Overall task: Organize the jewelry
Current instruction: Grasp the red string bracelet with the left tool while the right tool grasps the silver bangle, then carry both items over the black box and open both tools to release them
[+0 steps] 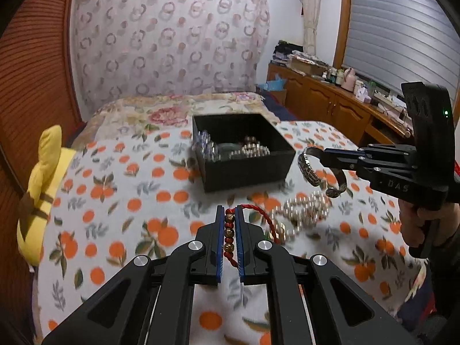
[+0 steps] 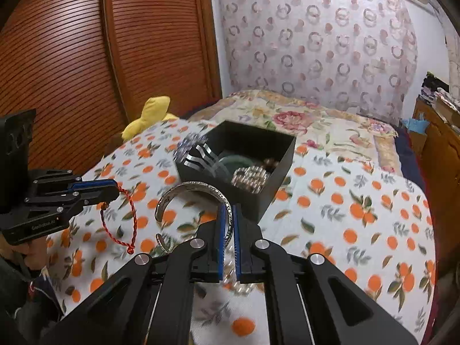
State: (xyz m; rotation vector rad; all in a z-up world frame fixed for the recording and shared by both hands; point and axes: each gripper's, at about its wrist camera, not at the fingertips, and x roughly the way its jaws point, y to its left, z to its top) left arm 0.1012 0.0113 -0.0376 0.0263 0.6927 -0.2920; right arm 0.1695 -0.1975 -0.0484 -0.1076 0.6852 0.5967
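Observation:
My left gripper (image 1: 229,211) is shut on a red cord bracelet (image 1: 229,237) with gold beads, whose loop dangles (image 2: 126,218) above the blanket. The right gripper (image 2: 228,208) is shut on an engraved silver cuff bangle (image 2: 189,191), held in the air just right of the box in the left wrist view (image 1: 309,169). A black open box (image 1: 244,155) sits on the orange-print blanket and holds a silver bead bracelet (image 2: 250,176), a green bangle (image 2: 230,162) and a sparkly piece (image 2: 187,146) on its rim. A pearl necklace (image 1: 302,210) lies on the blanket below the cuff.
The orange-print blanket (image 1: 120,201) covers the bed, with a floral quilt (image 2: 316,126) behind the box. A yellow plush toy (image 1: 43,189) lies at the left edge. A wooden sideboard (image 1: 330,100) with bottles stands to the right, a slatted wooden door (image 2: 86,57) at left.

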